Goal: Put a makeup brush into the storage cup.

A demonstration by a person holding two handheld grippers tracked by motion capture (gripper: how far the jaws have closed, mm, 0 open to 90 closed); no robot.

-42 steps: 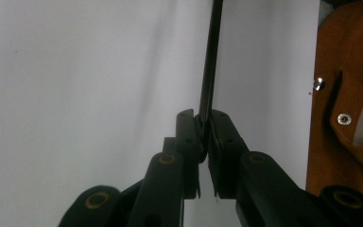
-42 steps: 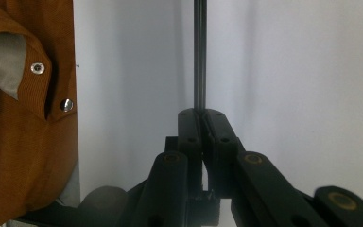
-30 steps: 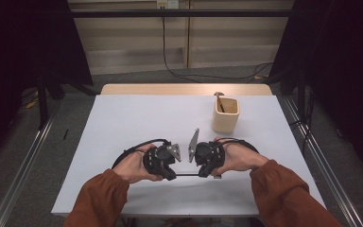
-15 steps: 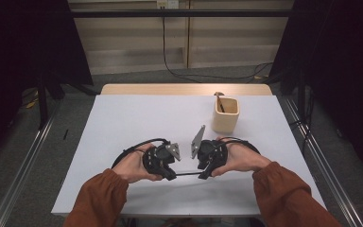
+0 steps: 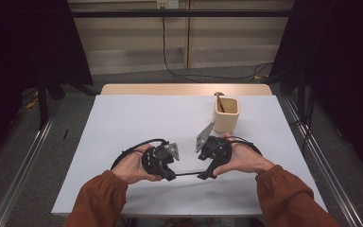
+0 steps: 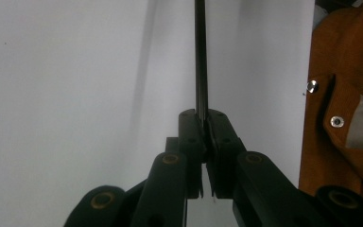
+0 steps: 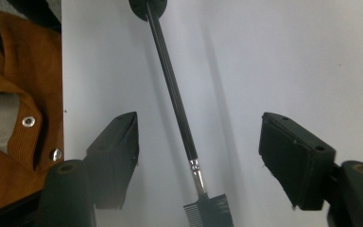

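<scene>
A thin black makeup brush [image 5: 187, 174] with a small comb head [image 7: 208, 215] hangs level just over the white table [image 5: 123, 123] near its front edge. My left gripper [image 5: 171, 177] is shut on the end of the brush's handle [image 6: 200, 56], which runs straight out from the jaws. My right gripper [image 5: 204, 175] faces it from the right. Its jaws have just been opening and stand wide apart. The comb end of the brush [image 7: 184, 127] lies between them, and neither pad [image 7: 116, 156] touches it.
A beige cup [image 5: 226, 116] with a dark-handled tool [image 5: 220, 101] in it stands on the table behind my right hand. Orange sleeves come in from the bottom. Metal rails [image 5: 312, 156] run along both sides of the table, and a cable hangs at the back wall.
The right gripper's jaws have opened off the brush's comb end. The left gripper still holds the handle and has not moved.
</scene>
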